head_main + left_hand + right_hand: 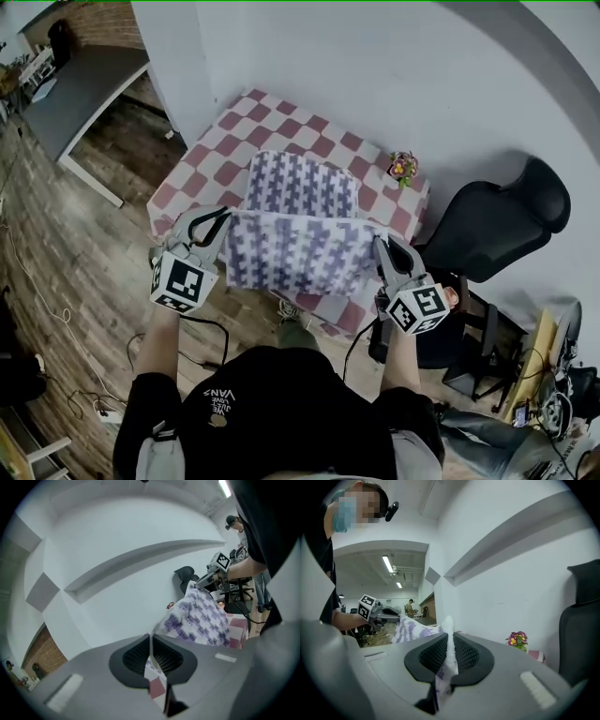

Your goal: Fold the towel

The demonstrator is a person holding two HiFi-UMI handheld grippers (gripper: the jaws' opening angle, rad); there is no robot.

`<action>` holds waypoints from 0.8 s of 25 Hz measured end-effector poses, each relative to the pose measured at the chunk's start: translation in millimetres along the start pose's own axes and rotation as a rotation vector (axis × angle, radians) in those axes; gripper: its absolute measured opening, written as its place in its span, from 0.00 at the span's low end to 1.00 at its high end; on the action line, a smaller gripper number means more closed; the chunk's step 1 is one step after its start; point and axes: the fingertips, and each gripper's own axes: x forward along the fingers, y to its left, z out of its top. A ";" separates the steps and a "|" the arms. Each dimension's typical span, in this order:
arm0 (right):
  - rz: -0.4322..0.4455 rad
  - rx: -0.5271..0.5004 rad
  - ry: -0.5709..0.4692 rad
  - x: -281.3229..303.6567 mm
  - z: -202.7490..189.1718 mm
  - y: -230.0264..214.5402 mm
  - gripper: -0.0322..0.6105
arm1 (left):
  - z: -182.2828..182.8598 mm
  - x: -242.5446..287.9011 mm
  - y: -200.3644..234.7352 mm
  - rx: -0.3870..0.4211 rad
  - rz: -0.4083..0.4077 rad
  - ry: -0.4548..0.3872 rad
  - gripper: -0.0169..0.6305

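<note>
A white towel with purple blocks hangs stretched between my two grippers above a small table with a red and white check cloth. Its far half lies on the table. My left gripper is shut on the towel's left corner, and the cloth runs away from the jaws in the left gripper view. My right gripper is shut on the right corner; a white edge of towel is pinched between the pads in the right gripper view.
A small pot of flowers stands at the table's far right corner. A black office chair is right of the table. The white wall lies behind it. A grey desk is at far left, cables on the wooden floor.
</note>
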 end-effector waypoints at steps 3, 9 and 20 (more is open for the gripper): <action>-0.029 0.016 0.035 46.8 -10.2 -36.4 0.10 | -17.2 55.0 20.4 -0.022 0.005 0.042 0.06; -0.080 0.055 0.134 130.7 -47.7 -101.6 0.10 | -64.5 160.3 45.5 -0.056 -0.003 0.156 0.06; -0.149 0.141 0.275 231.5 -128.0 -165.6 0.10 | -157.8 285.7 57.5 -0.066 -0.068 0.363 0.06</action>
